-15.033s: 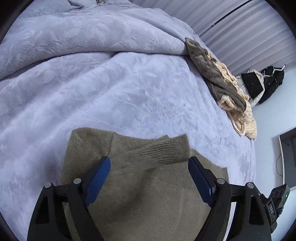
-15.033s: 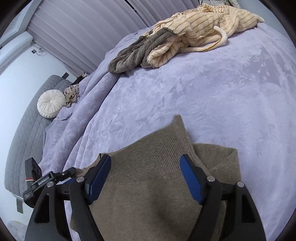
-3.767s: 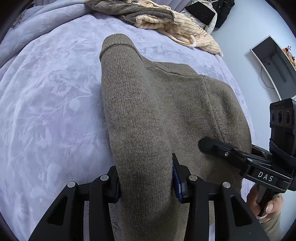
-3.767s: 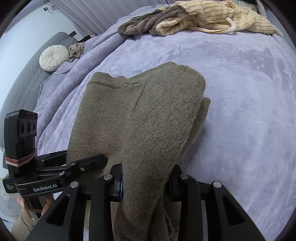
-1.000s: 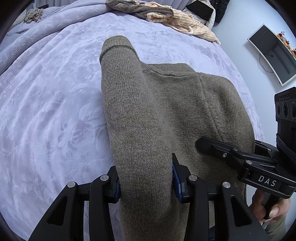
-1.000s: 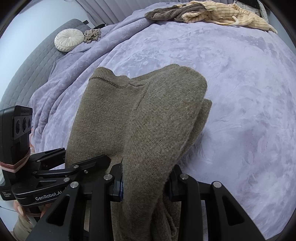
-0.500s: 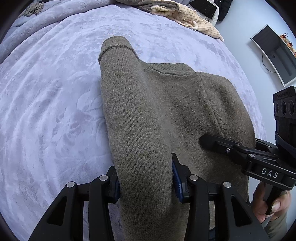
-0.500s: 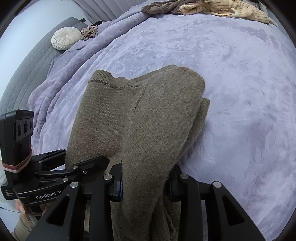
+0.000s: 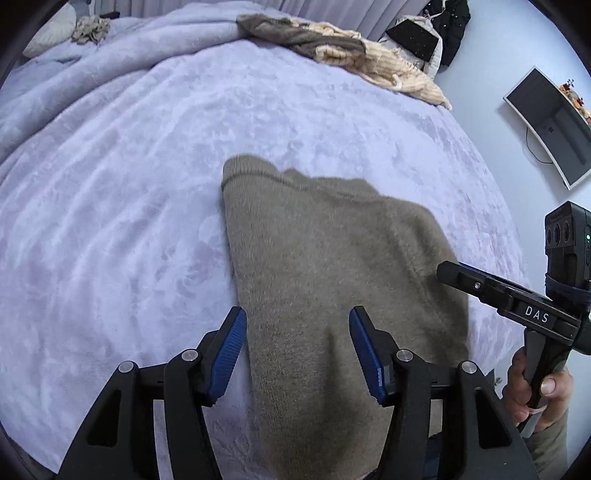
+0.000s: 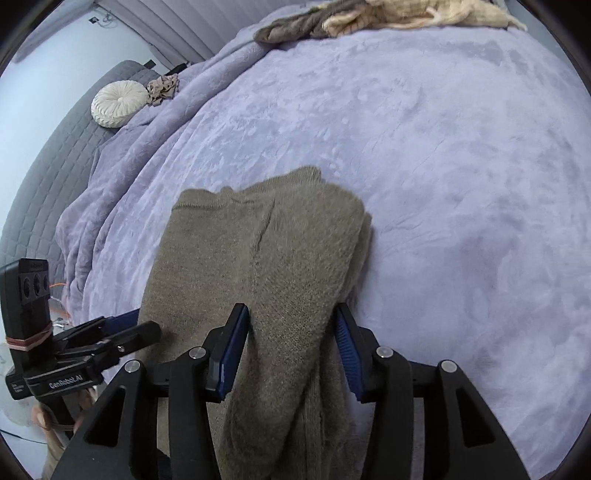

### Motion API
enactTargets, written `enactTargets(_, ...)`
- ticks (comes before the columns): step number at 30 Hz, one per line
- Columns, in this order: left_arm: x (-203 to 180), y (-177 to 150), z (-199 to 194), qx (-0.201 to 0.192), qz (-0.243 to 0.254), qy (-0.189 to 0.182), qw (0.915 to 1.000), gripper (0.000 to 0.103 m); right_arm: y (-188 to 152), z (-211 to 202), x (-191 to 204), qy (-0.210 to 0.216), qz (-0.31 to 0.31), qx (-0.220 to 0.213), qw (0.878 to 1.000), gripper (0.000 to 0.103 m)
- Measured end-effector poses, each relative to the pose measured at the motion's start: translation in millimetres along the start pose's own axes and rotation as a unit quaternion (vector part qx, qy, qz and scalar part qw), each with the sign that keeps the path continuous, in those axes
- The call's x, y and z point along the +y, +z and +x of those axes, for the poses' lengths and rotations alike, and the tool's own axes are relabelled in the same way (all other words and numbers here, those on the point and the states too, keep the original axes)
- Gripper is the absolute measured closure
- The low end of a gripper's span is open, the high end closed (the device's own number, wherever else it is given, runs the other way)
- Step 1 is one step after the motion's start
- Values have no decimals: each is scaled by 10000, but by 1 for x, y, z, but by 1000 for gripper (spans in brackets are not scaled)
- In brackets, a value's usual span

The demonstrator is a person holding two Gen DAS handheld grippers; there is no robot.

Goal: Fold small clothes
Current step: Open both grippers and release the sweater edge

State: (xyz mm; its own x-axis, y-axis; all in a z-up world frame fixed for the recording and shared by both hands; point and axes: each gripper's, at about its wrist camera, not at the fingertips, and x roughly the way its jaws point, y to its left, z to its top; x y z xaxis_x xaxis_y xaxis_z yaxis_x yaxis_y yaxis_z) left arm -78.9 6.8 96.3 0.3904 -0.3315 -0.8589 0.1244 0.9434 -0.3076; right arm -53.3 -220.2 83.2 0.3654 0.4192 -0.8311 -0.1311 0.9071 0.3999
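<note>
A folded olive-brown knit sweater (image 9: 325, 280) lies on the lilac bedspread (image 9: 110, 206) near the bed's front edge; it also shows in the right wrist view (image 10: 266, 258). My left gripper (image 9: 297, 354) is open, its blue pads astride the sweater's left part and apart from the fabric. My right gripper (image 10: 291, 349) is open around the sweater's right fold; the fabric still lies between its blue pads. Each gripper shows in the other's view: the right one (image 9: 480, 286) at the sweater's right side, the left one (image 10: 122, 332) at its left side.
A heap of brown and cream striped clothes (image 9: 332, 48) lies at the far side of the bed, also in the right wrist view (image 10: 388, 14). A round cream cushion (image 10: 116, 103) sits by the grey headboard. A monitor (image 9: 550, 125) hangs on the right wall.
Both grippers have opened and let go of the sweater, which has dropped flat onto the bedspread. Both grippers have pulled back a little toward the bed's front edge.
</note>
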Motion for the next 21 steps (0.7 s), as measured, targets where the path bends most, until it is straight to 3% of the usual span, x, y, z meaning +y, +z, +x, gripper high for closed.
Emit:
enactTargets(3,-15,10,4,-20,255,179,9995,44,4,-22,17,22,-493,-324,9983,52)
enactTargets(7,-25,21,35,212,445,414,9979,44,11,-8,34,677,-902,-149,9935,51)
enactTargets(10,-28,25,55,314,649,713,9948,44,20,21,20,361,-717,136,9967,51)
enactTargets(14,-21,28,78,500,719,960,9915,44,26,41,-9,636,-361,248,9970,52)
enactTargets(18,-26,24,68,441,763,1039,9907,44,24,34,-11,724,-287,223,9967,53)
enactTargets(21,-31,16,53,381,858,1054,9900,44,2,-2,13,679,-869,-48,9939,52)
